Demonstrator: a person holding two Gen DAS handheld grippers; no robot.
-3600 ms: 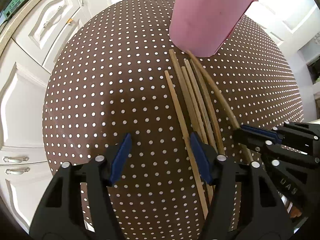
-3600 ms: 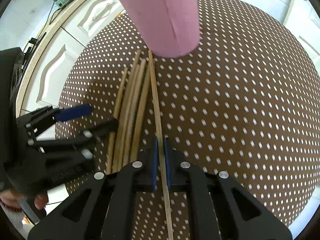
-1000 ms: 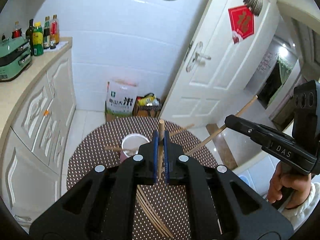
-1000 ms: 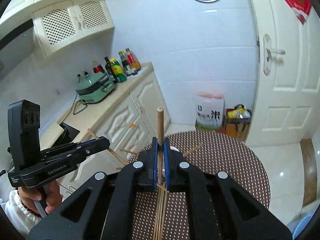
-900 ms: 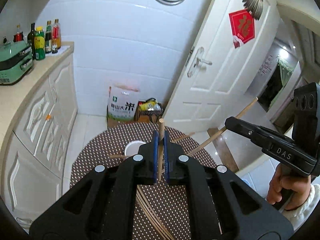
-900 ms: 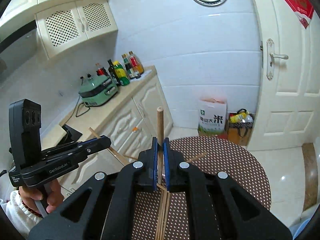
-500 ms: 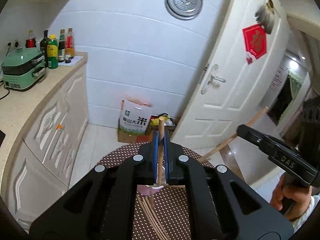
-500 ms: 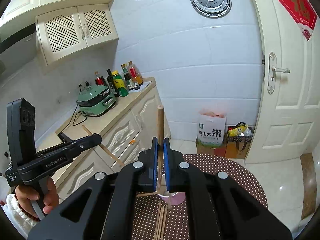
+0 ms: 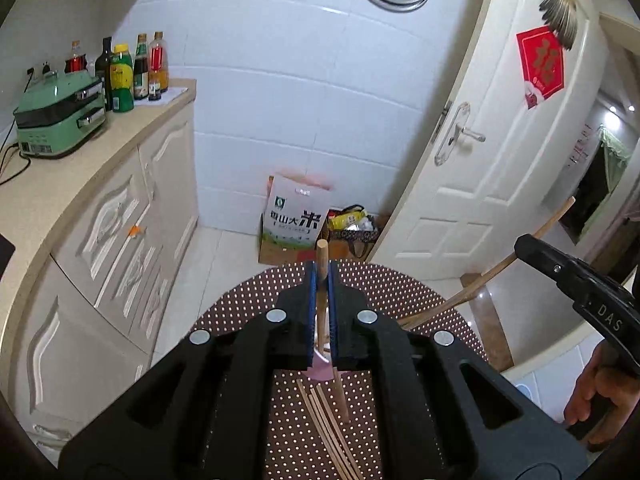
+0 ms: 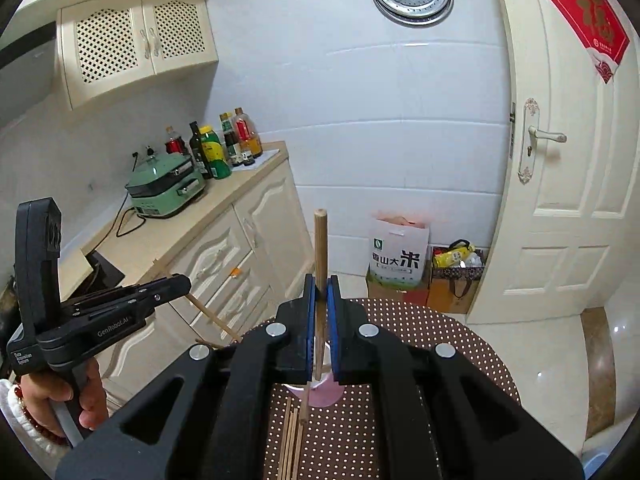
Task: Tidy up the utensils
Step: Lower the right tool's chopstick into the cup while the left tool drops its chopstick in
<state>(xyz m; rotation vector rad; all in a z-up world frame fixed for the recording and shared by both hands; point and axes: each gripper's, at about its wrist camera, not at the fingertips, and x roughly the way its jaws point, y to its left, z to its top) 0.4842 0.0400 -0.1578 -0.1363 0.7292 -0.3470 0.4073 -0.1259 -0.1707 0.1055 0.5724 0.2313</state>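
Observation:
My left gripper (image 9: 320,280) is shut on a wooden chopstick (image 9: 321,256) and holds it upright, high above the round brown dotted table (image 9: 420,292). My right gripper (image 10: 320,292) is shut on another wooden chopstick (image 10: 320,240), also upright. Each gripper shows in the other's view, the right one (image 9: 524,242) and the left one (image 10: 182,280), with its stick slanting down. The pink cup (image 10: 320,394) stands on the table right below, mostly hidden behind the jaws; it also shows in the left wrist view (image 9: 320,370). Several loose chopsticks (image 9: 324,420) lie on the table in front of the cup.
Cream cabinets with a counter (image 10: 192,224) run along the left, carrying a green appliance (image 10: 164,190) and bottles. A white door (image 10: 560,160) stands at the right. A rice bag (image 10: 400,256) and boxes sit on the floor beyond the table.
Both grippers have risen further and tilted up with their chopsticks since a second ago. The cup and table have slid lower in both views, behind the jaws.

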